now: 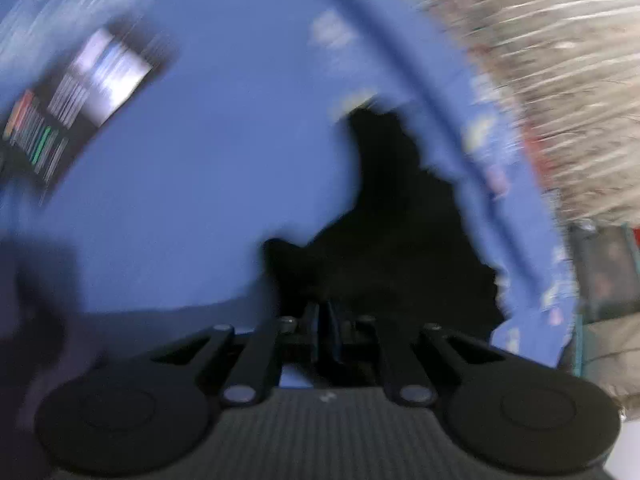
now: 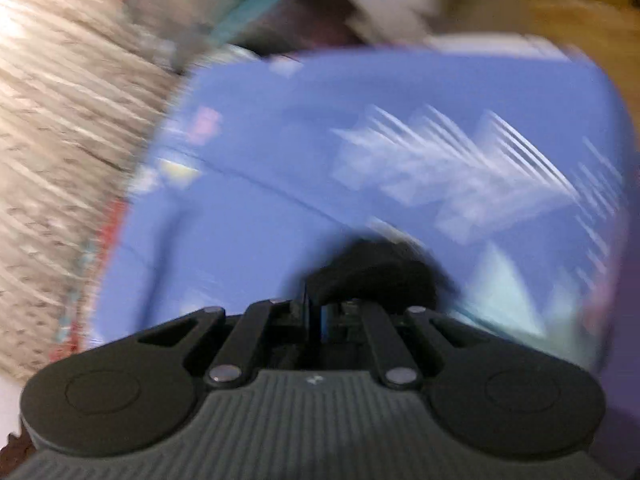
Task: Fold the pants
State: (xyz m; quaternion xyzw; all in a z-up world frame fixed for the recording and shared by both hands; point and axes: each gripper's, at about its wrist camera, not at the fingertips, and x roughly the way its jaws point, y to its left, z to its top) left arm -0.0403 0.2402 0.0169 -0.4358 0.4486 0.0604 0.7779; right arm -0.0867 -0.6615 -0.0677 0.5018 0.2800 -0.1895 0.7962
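Both views are smeared by motion blur. The black pants point(image 1: 400, 240) show as a soft, matte, shapeless dark mass on a smooth blue mat point(image 1: 200, 208) with pale printed patches; a shaggy beige rug point(image 1: 568, 92) lies beyond the mat's edge. The left gripper point(image 1: 323, 320) has its jaws pressed together on the pants' near edge, the fabric stretching away up and to the right. The right gripper point(image 2: 314, 312) is likewise clamped on a rounded bunch of the black cloth; the long axis cannot be made out there.

One black pants point(image 1: 400, 240), one blue sheet point(image 1: 200, 200), one phone point(image 1: 80, 112)
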